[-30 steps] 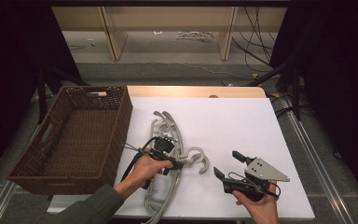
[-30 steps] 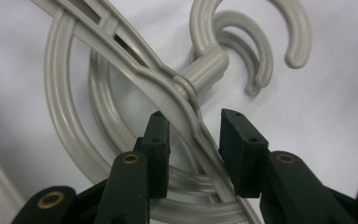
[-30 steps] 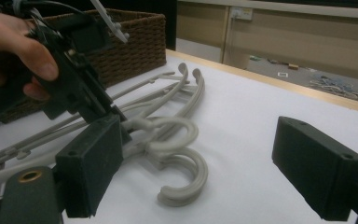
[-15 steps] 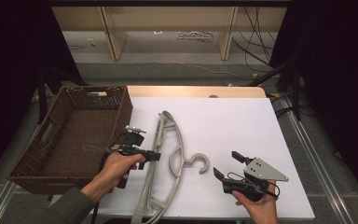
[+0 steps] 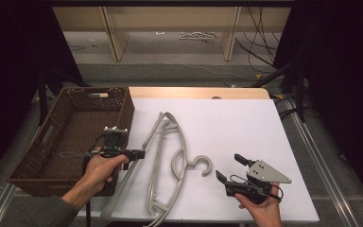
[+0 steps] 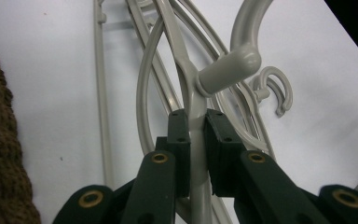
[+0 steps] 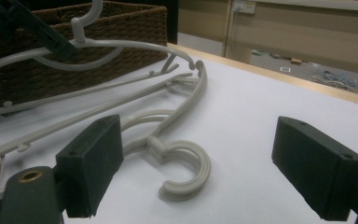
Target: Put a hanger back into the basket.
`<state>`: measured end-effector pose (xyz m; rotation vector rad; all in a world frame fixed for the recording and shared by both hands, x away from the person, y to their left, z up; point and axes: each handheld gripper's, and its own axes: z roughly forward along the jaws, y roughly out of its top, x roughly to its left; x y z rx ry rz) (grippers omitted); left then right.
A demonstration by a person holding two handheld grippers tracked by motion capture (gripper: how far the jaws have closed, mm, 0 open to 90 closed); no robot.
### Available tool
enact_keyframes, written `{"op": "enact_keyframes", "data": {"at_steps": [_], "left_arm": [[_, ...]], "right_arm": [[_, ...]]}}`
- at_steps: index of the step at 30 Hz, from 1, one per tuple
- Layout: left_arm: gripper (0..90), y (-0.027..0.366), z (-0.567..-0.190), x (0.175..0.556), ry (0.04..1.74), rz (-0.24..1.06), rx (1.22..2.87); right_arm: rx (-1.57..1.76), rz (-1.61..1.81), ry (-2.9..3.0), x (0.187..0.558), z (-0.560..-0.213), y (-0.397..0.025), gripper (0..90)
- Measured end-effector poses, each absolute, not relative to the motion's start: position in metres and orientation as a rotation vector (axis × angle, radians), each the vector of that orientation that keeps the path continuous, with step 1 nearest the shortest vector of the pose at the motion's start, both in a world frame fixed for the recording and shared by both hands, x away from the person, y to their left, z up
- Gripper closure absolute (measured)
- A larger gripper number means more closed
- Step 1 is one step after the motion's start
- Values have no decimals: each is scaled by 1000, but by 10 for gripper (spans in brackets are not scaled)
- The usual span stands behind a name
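Note:
My left gripper (image 5: 139, 153) is shut on a grey plastic hanger (image 5: 123, 187), just beside the basket's right wall. In the left gripper view the jaws (image 6: 196, 123) pinch this hanger's (image 6: 189, 79) body right below the neck of its hook. The right gripper view has that hanger (image 7: 98, 46) lifted above the table, with the left gripper (image 7: 32, 28) on it. More grey hangers (image 5: 182, 151) lie on the white table, one hook (image 7: 186, 172) curling toward my right gripper (image 5: 230, 167). That gripper (image 7: 205, 154) stands open with nothing between its jaws, near the front edge.
A brown wicker basket (image 5: 123, 109) stands at the table's left, its wall close to the left gripper (image 6: 0, 140). The white tabletop (image 5: 246, 127) stretches bare to the right and back. Beyond the table are a wooden shelf frame and cables on the floor.
My left gripper has moved left toward the basket with the hanger in it, drawing it off the pile. The right gripper has stayed in place, open.

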<state>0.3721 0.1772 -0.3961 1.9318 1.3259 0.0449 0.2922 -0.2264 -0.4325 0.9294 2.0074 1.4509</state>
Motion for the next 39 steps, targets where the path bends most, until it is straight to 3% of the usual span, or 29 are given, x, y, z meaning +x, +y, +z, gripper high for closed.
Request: {"op": "enact_keyframes", "data": {"at_steps": [15,31,39], "left_arm": [[809,190,-355,348,1202,16,1860],[809,215,-298,331,1078,145,1848],[809,243,-280,338,1047,292,1864]], "right_arm": [[931,1469,2001,293,-434,-225,175],[925,1451,2001,292,-434,-225,175],[935,1427,2021,292,-434,-226,175]]}}
